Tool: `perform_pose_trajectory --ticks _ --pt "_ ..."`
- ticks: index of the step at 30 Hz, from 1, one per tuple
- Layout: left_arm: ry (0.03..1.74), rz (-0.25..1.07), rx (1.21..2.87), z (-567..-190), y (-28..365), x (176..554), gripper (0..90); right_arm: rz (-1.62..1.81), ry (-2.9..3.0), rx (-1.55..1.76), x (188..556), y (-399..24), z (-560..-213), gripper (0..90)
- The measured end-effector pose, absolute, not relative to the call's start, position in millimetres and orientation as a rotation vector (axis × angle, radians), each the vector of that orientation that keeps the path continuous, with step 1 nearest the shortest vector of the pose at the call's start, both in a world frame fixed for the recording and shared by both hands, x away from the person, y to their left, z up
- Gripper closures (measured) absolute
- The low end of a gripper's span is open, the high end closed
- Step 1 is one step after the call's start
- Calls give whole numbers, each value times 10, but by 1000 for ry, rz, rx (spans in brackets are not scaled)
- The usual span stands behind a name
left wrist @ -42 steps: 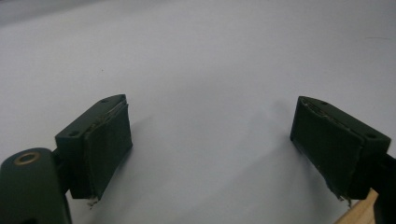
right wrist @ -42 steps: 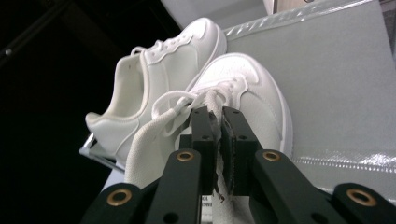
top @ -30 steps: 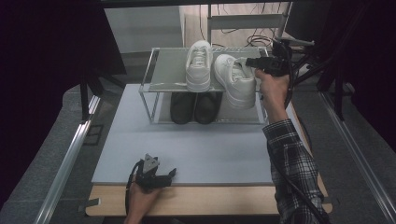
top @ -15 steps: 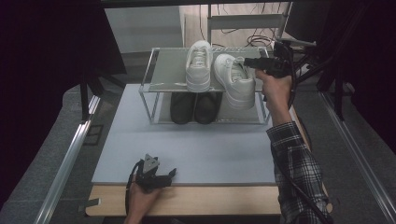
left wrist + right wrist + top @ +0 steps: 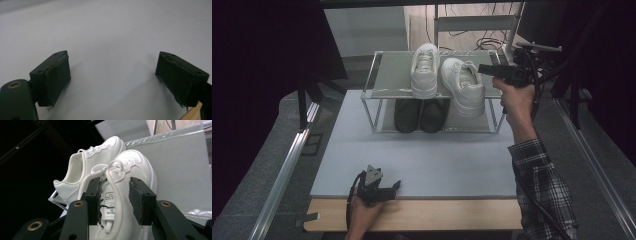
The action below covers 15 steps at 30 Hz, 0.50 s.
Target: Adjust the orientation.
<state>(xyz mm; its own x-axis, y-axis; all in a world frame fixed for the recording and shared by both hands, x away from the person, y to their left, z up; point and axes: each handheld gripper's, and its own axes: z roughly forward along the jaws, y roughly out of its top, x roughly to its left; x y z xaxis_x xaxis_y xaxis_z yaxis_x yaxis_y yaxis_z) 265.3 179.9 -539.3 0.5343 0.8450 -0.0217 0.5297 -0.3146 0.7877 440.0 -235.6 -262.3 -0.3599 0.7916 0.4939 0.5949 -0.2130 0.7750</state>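
Sneakers, a white pair, sit on the top shelf of the rack [image 5: 382, 90], which stands at the far end of the table [image 5: 427, 160]. Taking that rack as the mark and going from left to right: well in front of it, at the table's near edge, the left claw [image 5: 396, 186] rests low over the grey mat, held in the person's left hand [image 5: 362, 212]; its jaws stand wide apart with nothing between them. On the rack's top shelf the left sneaker [image 5: 425, 70] points straight back, and the right sneaker [image 5: 463, 86] lies just beside it, angled, its heel hanging over the rack's front rail. On the lower shelf, under the white pair, stand two dark shoes [image 5: 420, 114] side by side. At the rack's right end the right claw [image 5: 115, 200] is held level at top-shelf height. Its jaws have just been opening; they stand part open on either side of the right sneaker's tongue and laces, the pads not pressing on it.
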Motion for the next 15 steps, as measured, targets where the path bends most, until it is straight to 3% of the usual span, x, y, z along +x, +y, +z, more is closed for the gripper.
perform_pose_trajectory --ticks 15 --pt "1111 519 1999 -5392 1801 2654 123 1565 1892 1586 4052 -2534 -2707 829"
